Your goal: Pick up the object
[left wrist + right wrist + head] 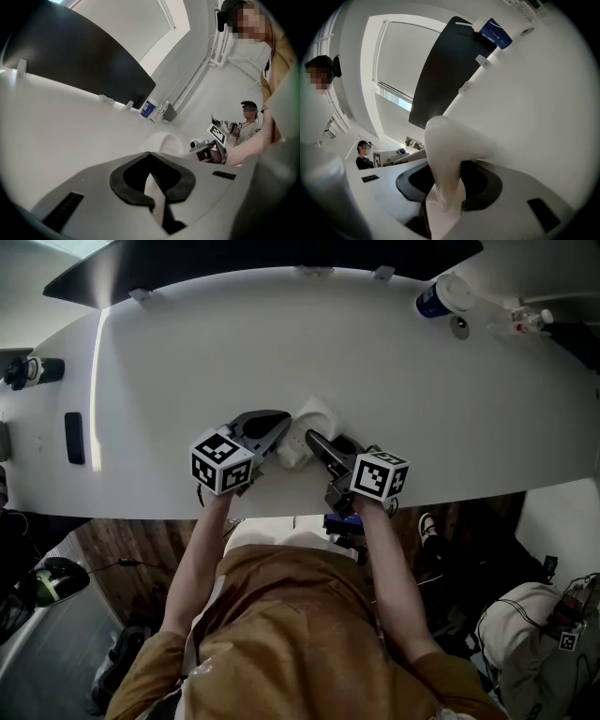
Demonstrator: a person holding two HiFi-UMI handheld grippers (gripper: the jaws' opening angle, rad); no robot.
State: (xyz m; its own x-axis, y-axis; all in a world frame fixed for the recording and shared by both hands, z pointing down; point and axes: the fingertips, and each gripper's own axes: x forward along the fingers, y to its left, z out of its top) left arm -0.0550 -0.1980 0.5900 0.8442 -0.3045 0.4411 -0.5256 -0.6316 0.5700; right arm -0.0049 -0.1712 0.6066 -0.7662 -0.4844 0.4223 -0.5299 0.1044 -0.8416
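The object (pixel 309 423) is a smooth white rounded thing standing on the white table (pixel 187 362) near its front edge. My right gripper (pixel 311 439) reaches it from the right and is shut on it. In the right gripper view the object (pixel 450 145) narrows down between the black pads of that gripper (pixel 443 206). My left gripper (pixel 281 430) meets the object's left side. In the left gripper view a thin white strip sits pinched in the left gripper (pixel 157 187), and the object's rounded top (pixel 166 140) shows just beyond. The object's lower part is hidden by the jaws.
A white container with a blue label (pixel 436 298) lies at the table's far right. A dark panel (pixel 234 259) runs along the back edge. A small black item (pixel 73 437) lies at the far left. A second person (pixel 248 122) sits in the background.
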